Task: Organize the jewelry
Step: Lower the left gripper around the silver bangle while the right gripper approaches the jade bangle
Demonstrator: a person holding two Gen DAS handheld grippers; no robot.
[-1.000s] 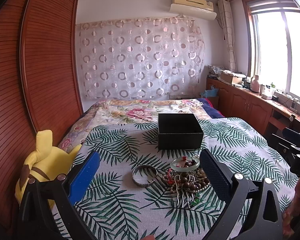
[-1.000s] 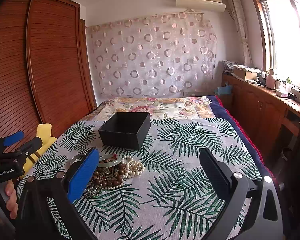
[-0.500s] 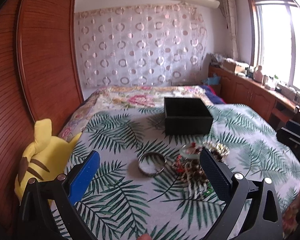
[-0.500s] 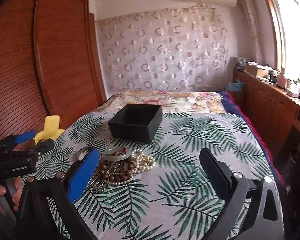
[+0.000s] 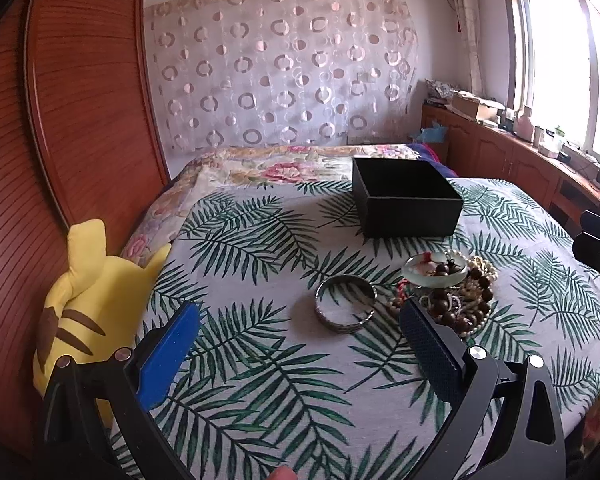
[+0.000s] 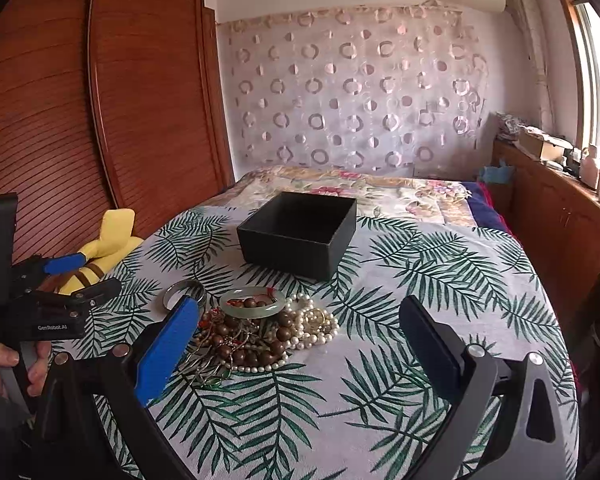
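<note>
A heap of jewelry (image 6: 260,332) lies on the palm-leaf cloth: brown wooden beads, a pearl strand (image 6: 308,320), a pale green jade bangle (image 6: 252,307) on top. A silver bangle (image 5: 345,309) lies alone to its left. Behind stands an open black box (image 5: 406,208), also seen in the right wrist view (image 6: 300,234). My left gripper (image 5: 296,338) is open, hovering just short of the silver bangle, nothing between its fingers. My right gripper (image 6: 296,340) is open too, empty, with the heap near its blue finger (image 6: 168,350). The left gripper also shows at the right wrist view's left edge (image 6: 66,276).
The leaf-print cloth (image 5: 260,380) covers a bed or table. A yellow plush toy (image 5: 88,308) leans against the wooden wardrobe (image 6: 100,120) on the left. A wooden cabinet run (image 6: 560,216) with clutter lines the window side on the right.
Both views have swung leftward and dropped slightly toward the cloth. The left gripper has come nearer the silver bangle. Both grippers stayed open and the jewelry has not moved.
</note>
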